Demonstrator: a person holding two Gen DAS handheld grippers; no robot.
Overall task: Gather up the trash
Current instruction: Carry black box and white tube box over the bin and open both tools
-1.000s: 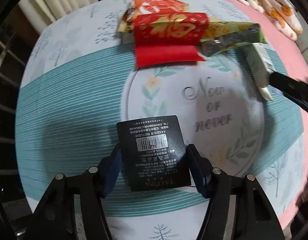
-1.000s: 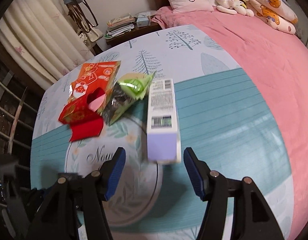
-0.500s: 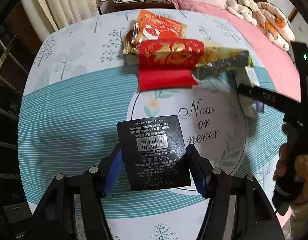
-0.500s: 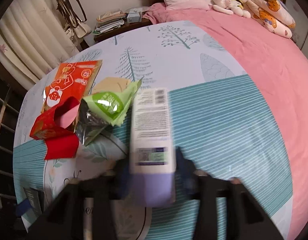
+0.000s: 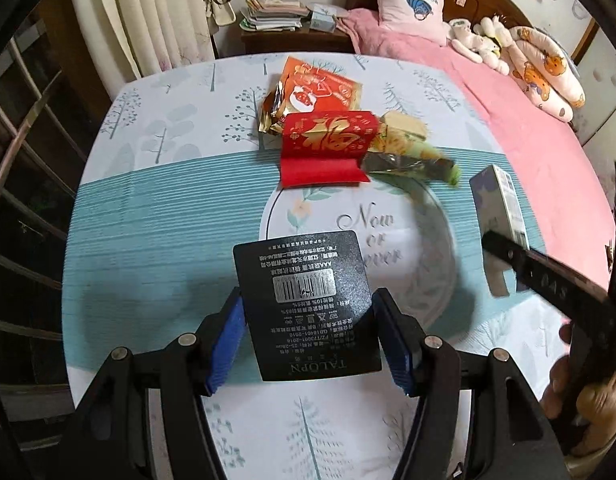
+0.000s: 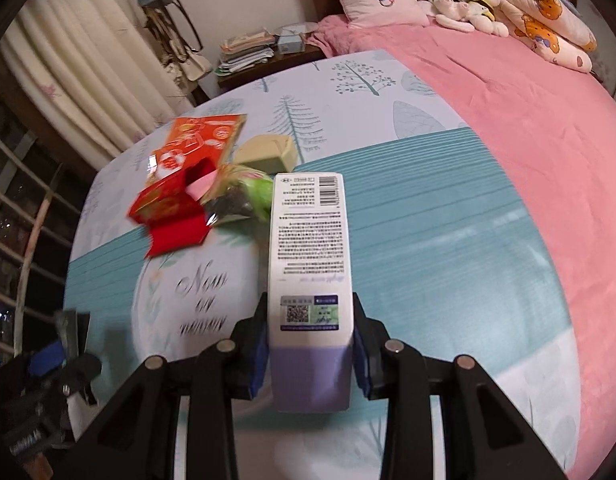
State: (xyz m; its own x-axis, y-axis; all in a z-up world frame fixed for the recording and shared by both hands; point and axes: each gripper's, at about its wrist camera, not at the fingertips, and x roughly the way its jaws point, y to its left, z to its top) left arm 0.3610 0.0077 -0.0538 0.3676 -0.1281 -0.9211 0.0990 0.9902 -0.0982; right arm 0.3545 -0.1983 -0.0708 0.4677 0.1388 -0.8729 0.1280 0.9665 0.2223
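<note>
Your left tongs are clamped on the black card, held above the teal-striped bed cover. Further back lies the pile: orange wrapper, red envelope, green packet. Your right tongs grip the white-and-purple box.

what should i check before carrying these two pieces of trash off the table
1. Left hand-held gripper clamped on the black packet: ok.
2. Right hand-held gripper clamped on the white and purple box: ok.
3. Box gripped near its purple end, long part sticking out forward: not ok, may tip.
4. Both items clear of the tablecloth: cannot tell.
5. Drop-off bin in view: not ok, none visible.
6. Table cleared: not ok, red envelope and wrappers remain.
</note>
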